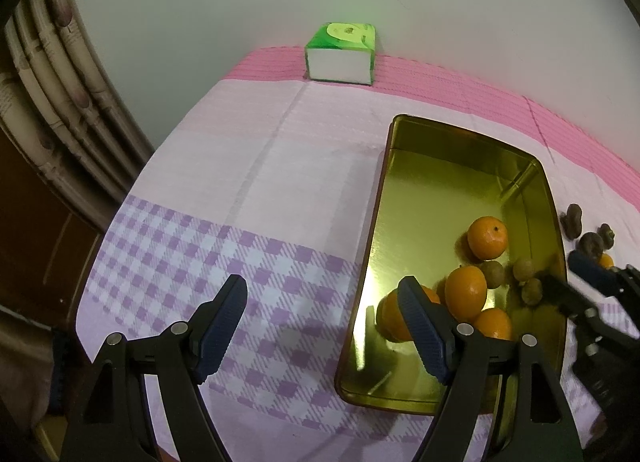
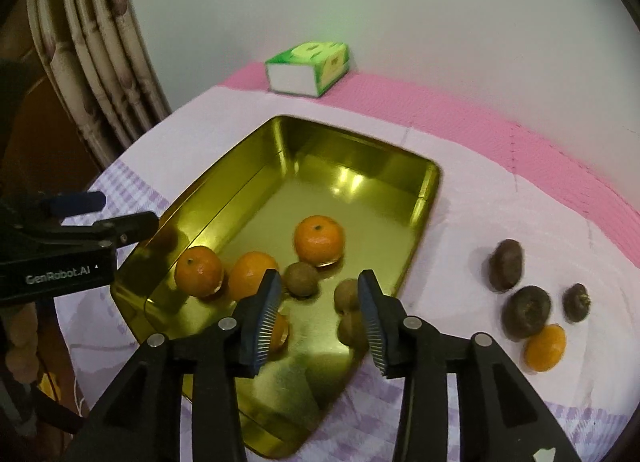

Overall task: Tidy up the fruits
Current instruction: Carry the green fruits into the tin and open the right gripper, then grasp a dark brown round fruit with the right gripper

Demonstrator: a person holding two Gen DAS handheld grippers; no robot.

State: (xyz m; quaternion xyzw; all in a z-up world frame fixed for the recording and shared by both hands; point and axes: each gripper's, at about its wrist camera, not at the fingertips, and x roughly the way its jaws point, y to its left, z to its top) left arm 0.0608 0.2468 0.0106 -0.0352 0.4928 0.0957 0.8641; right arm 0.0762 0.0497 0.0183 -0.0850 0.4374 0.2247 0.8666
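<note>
"GenRobot.AI" reads in white on the left gripper [image 2: 120,217], jaws wide, empty; the right gripper [image 2: 318,316] stands part-open over the gold tray [image 2: 360,165], holding nothing.

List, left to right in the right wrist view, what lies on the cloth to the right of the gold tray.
Long dark fruit → round dark fruit → orange → small dark fruit.

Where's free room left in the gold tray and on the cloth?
Tray: far half bare, up to the far wall; near end crowded with oranges and small brown fruits. Cloth: open between tray and tissue box; right side holds dark fruits.
</note>
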